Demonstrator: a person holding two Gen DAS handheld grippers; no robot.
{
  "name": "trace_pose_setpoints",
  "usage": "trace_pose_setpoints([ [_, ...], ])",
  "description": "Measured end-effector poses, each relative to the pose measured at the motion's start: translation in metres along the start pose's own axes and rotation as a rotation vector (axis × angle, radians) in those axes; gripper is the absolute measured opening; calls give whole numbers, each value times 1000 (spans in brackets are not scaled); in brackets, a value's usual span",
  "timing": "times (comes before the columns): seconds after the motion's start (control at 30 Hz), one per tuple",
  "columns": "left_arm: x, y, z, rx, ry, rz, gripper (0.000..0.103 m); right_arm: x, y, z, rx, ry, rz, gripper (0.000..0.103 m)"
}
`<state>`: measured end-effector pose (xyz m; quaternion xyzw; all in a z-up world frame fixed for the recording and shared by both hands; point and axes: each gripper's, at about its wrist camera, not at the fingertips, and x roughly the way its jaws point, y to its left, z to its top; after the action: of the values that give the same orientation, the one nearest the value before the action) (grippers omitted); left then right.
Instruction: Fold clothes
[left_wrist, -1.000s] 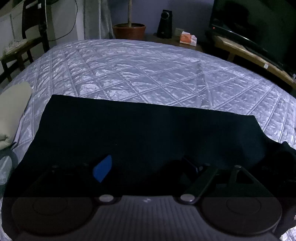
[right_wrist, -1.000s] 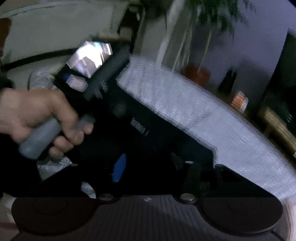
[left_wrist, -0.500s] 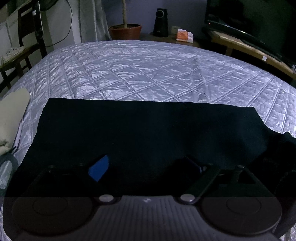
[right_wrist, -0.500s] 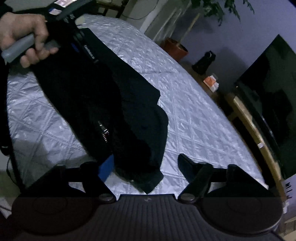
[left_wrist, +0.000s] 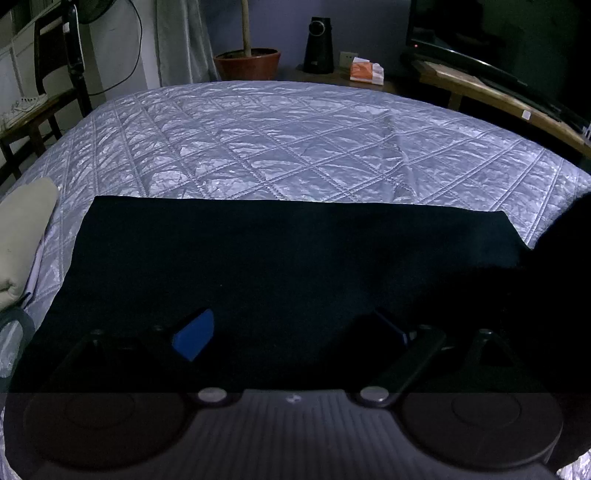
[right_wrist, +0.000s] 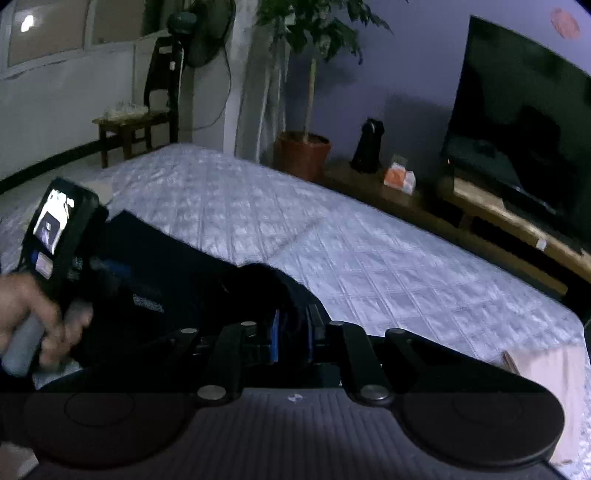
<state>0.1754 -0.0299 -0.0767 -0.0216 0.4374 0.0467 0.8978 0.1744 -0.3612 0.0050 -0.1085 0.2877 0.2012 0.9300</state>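
A black garment (left_wrist: 295, 258) lies flat across the near part of the quilted bed (left_wrist: 277, 140), with a straight far edge. My left gripper (left_wrist: 291, 332) is open just above the cloth, its blue-padded fingers (left_wrist: 195, 334) spread wide. In the right wrist view my right gripper (right_wrist: 293, 339) is shut on a bunched end of the black garment (right_wrist: 266, 288) and holds it lifted off the bed (right_wrist: 332, 240). The left hand-held gripper (right_wrist: 62, 236) shows at the left of that view, held by a hand.
A folded beige cloth (left_wrist: 22, 236) lies at the bed's left edge. Beyond the bed stand a potted plant (left_wrist: 247, 62), a speaker (left_wrist: 318, 44), a tissue pack (left_wrist: 365, 72), a TV (right_wrist: 524, 118) on a wooden bench, a fan and a chair.
My right gripper has closed on the garment's end and lifted it; half a second ago it was open above the bunched cloth. The left gripper has stayed open over the garment.
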Motion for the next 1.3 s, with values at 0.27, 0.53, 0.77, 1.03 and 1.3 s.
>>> trace_pose_setpoints([
  [0.27, -3, 18, 5, -94, -11, 14, 77, 76, 55, -37, 33, 139, 53, 38],
  [0.53, -2, 39, 10, -157, -20, 95, 76, 66, 84, -45, 4, 114, -18, 78],
  [0.77, -1, 50, 11, -187, -13, 138, 77, 87, 95, -47, -22, 121, -104, 46],
  [1.03, 0, 53, 7, -184, 13, 143, 80, 56, 78, -21, 29, 49, -51, 34],
  [1.3, 2, 59, 8, -211, 8, 149, 79, 60, 119, -17, -108, 16, 60, 34],
])
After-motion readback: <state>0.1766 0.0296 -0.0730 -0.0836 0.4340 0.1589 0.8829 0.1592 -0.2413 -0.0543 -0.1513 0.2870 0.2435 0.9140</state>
